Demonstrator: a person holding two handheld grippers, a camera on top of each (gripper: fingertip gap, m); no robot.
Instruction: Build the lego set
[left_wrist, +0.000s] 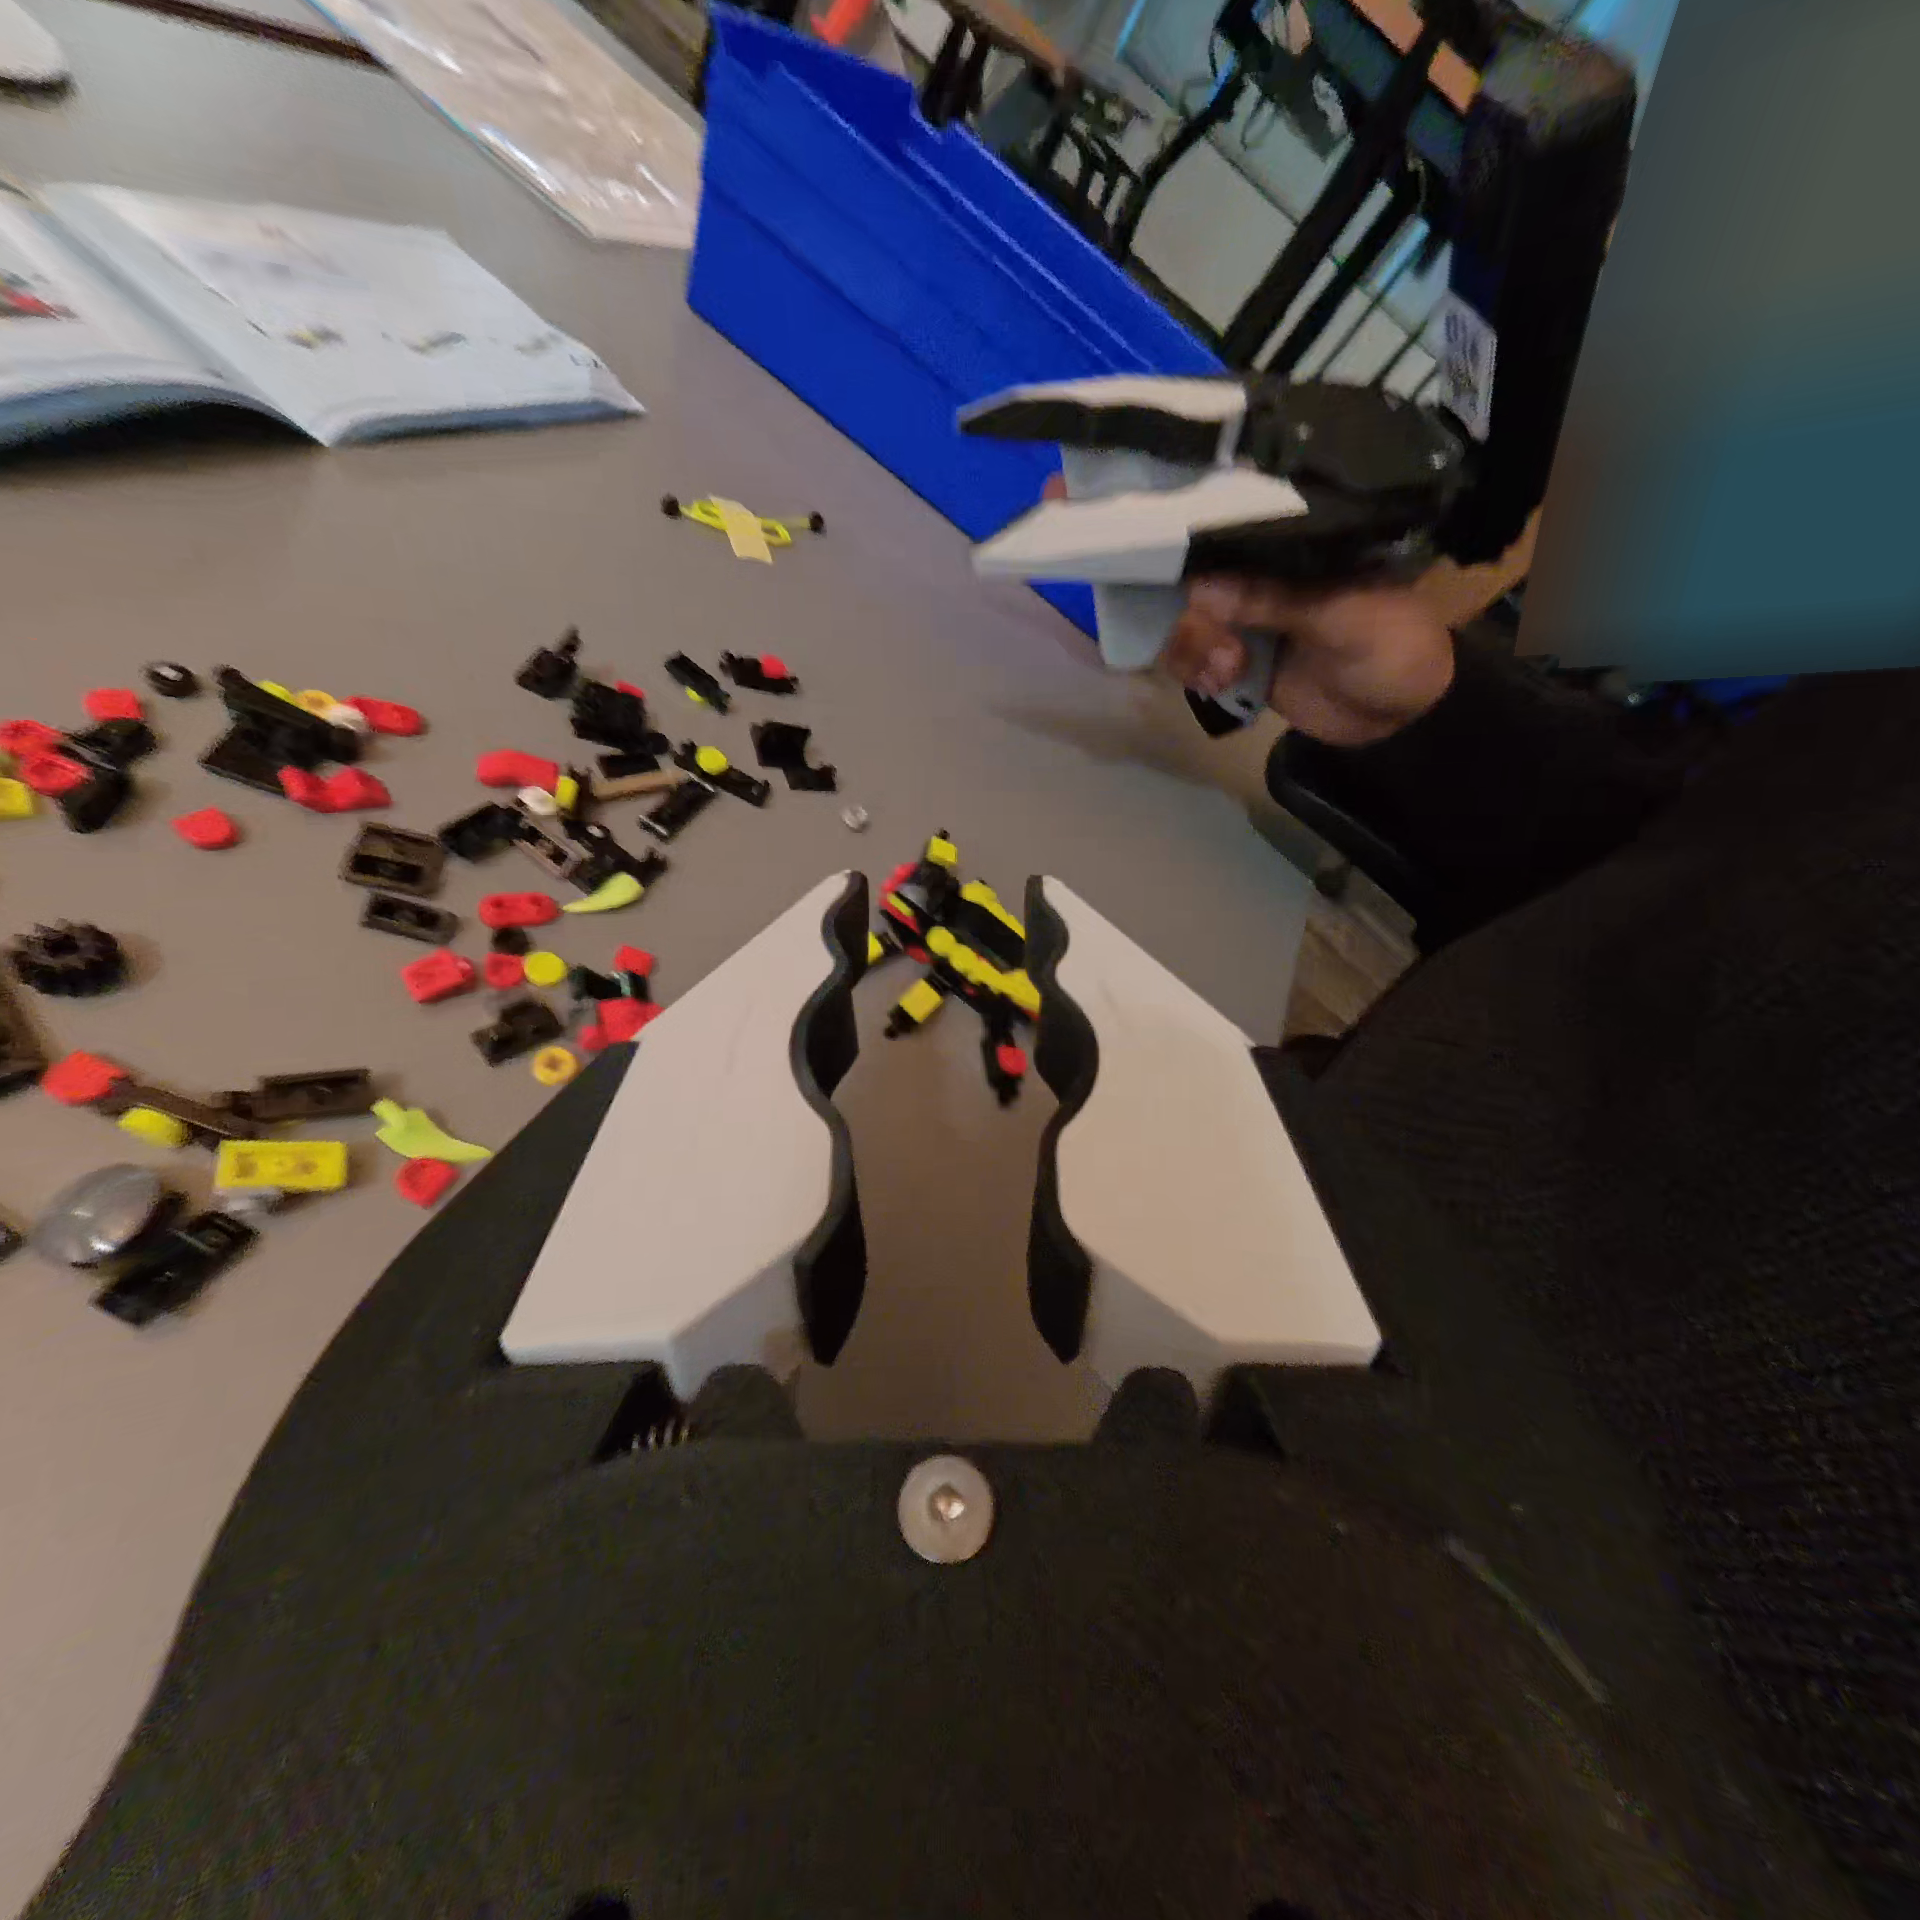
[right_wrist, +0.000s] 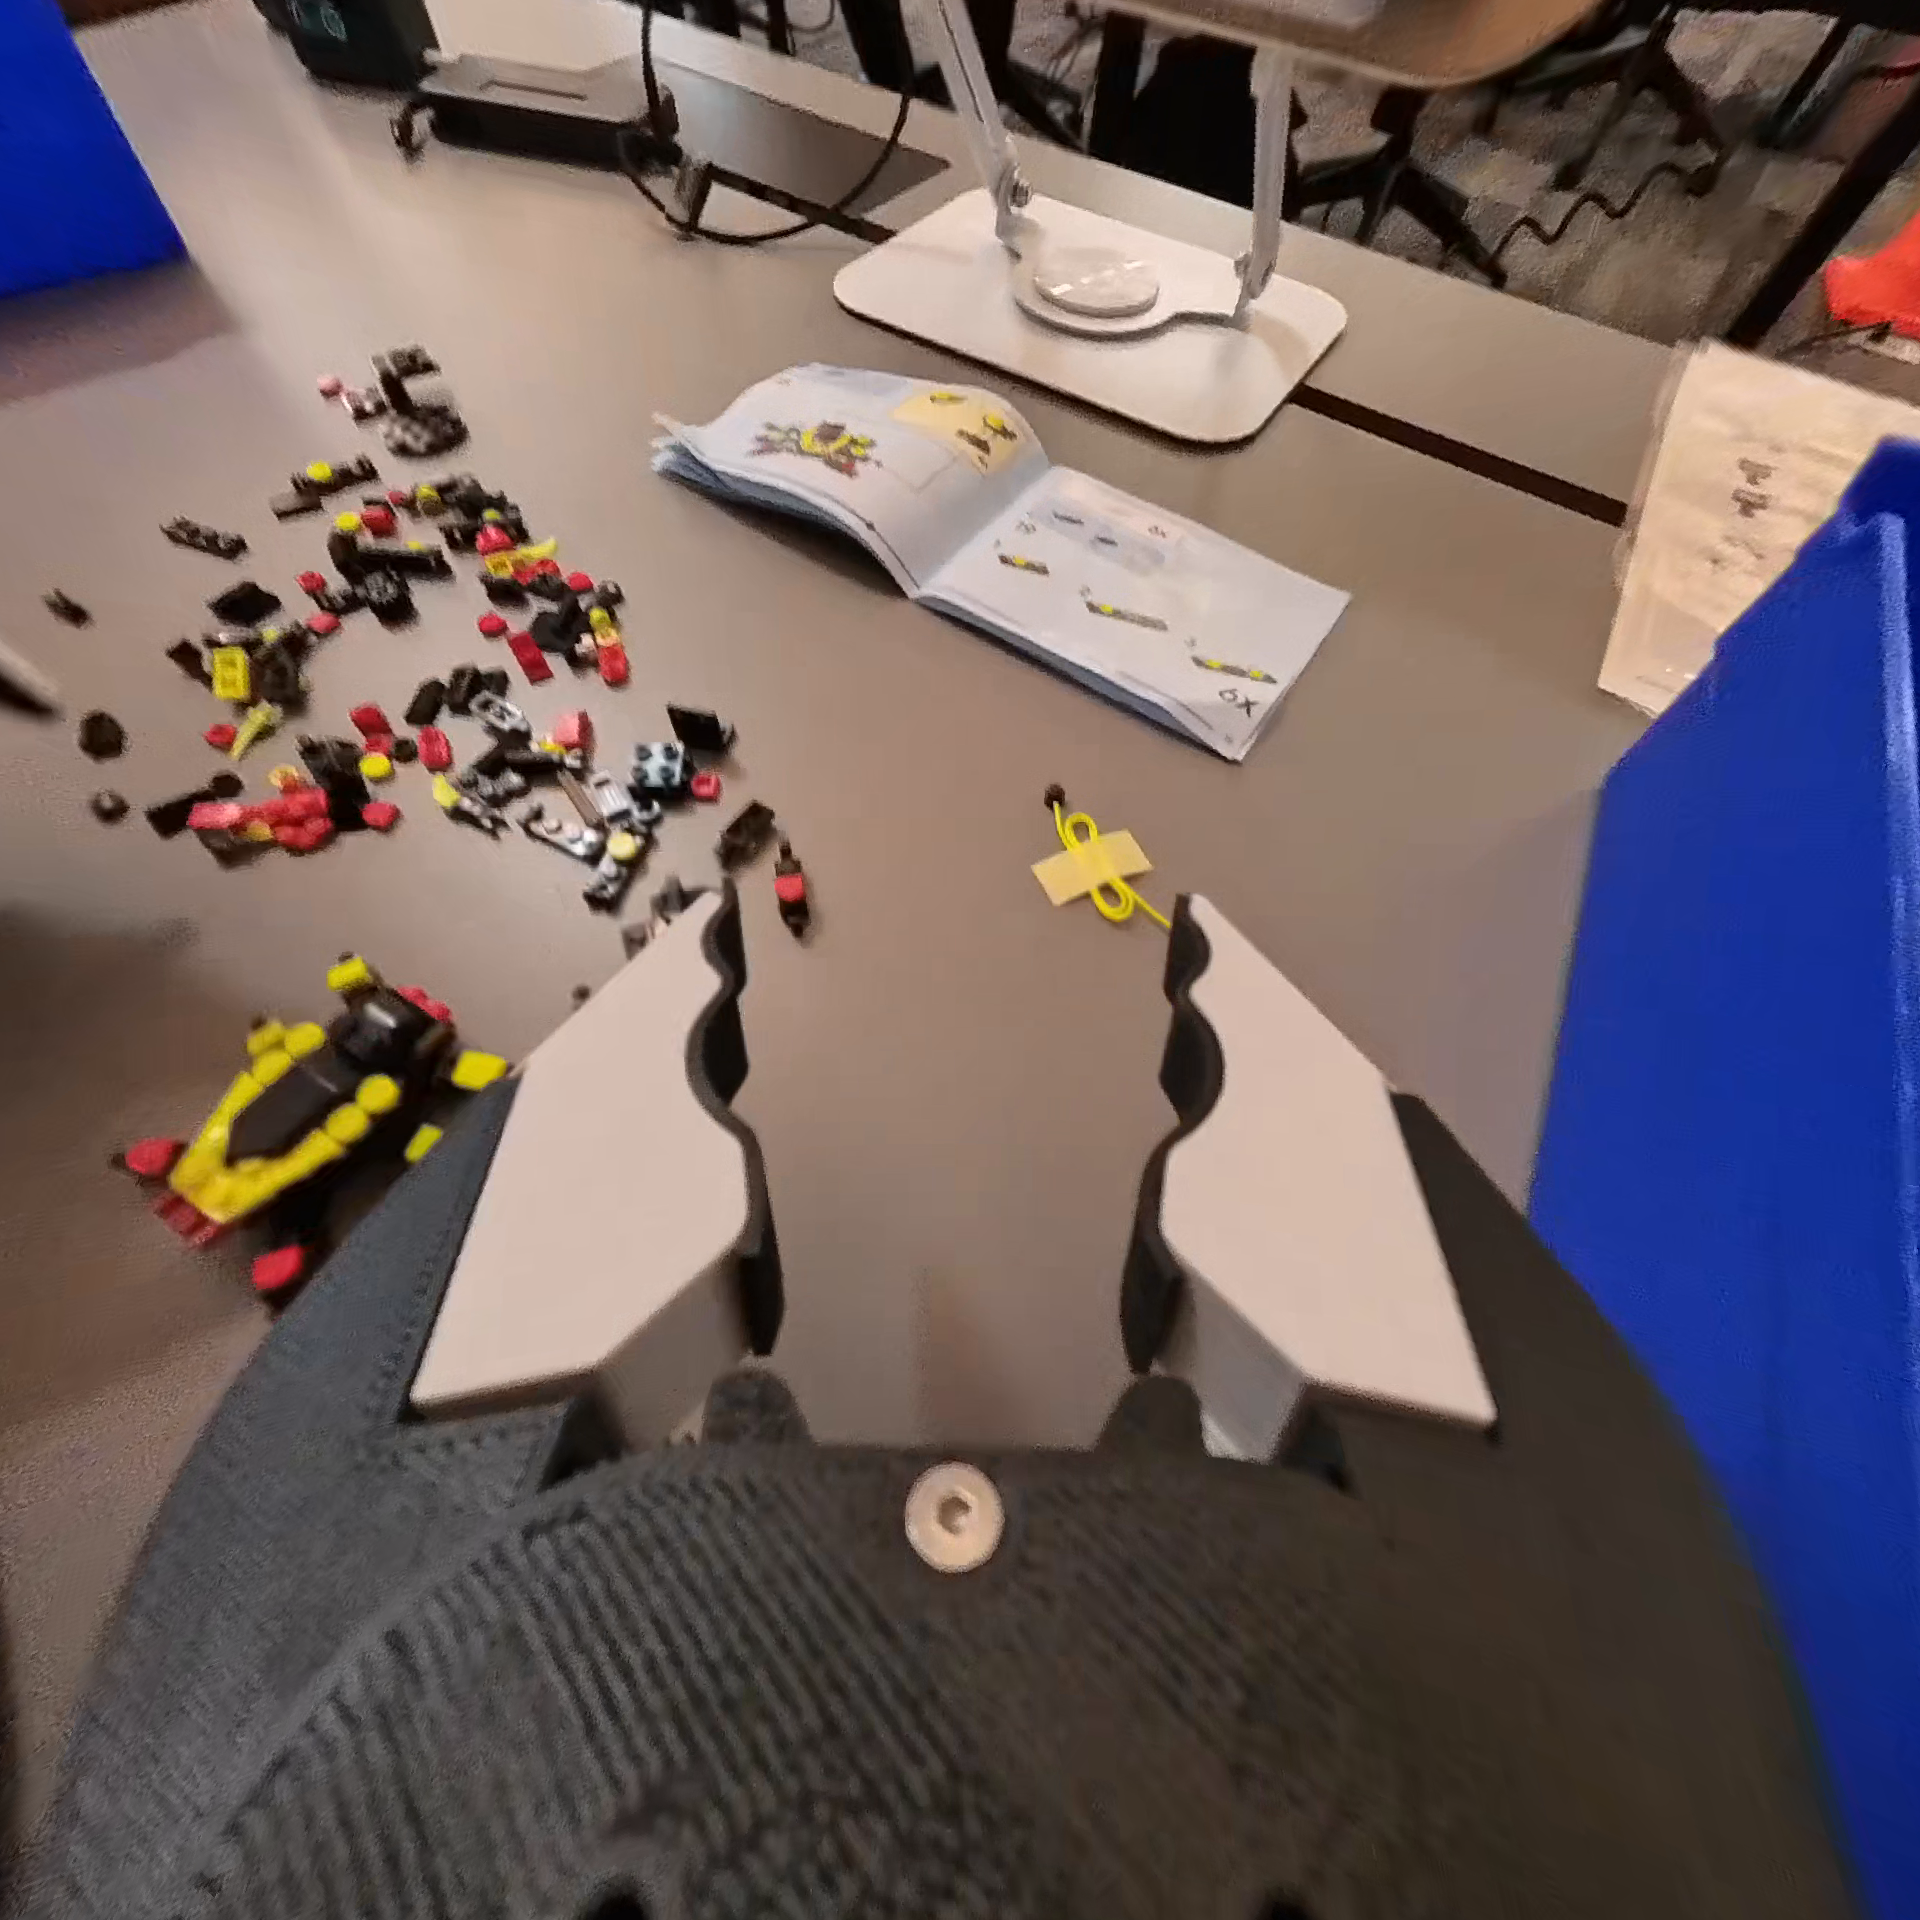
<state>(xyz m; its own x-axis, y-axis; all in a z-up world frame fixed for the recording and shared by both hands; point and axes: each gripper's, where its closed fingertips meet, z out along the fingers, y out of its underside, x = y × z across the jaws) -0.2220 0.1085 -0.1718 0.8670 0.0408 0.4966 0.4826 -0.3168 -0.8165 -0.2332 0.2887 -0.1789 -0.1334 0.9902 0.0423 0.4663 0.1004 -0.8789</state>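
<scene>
A partly built yellow, black and red lego model (left_wrist: 961, 961) lies on the grey table just beyond my left gripper's (left_wrist: 943, 894) fingertips. The left gripper is open and empty, above the model. The model also shows at lower left in the right wrist view (right_wrist: 301, 1122). Loose red, black and yellow pieces (left_wrist: 468, 831) are scattered to the left and also show in the right wrist view (right_wrist: 416, 675). My right gripper (right_wrist: 956, 914) is open and empty above bare table. In the left wrist view it (left_wrist: 971, 488) hovers in a hand near the blue bin.
An open instruction booklet (right_wrist: 987, 551) lies behind the pieces. A yellow string with tape (right_wrist: 1091, 862) lies near the right fingertips. A blue bin (right_wrist: 1745, 1039) stands at the right. A lamp base (right_wrist: 1091, 301) and a clear bag (right_wrist: 1766, 520) are farther back. The table edge (left_wrist: 1278, 935) is close.
</scene>
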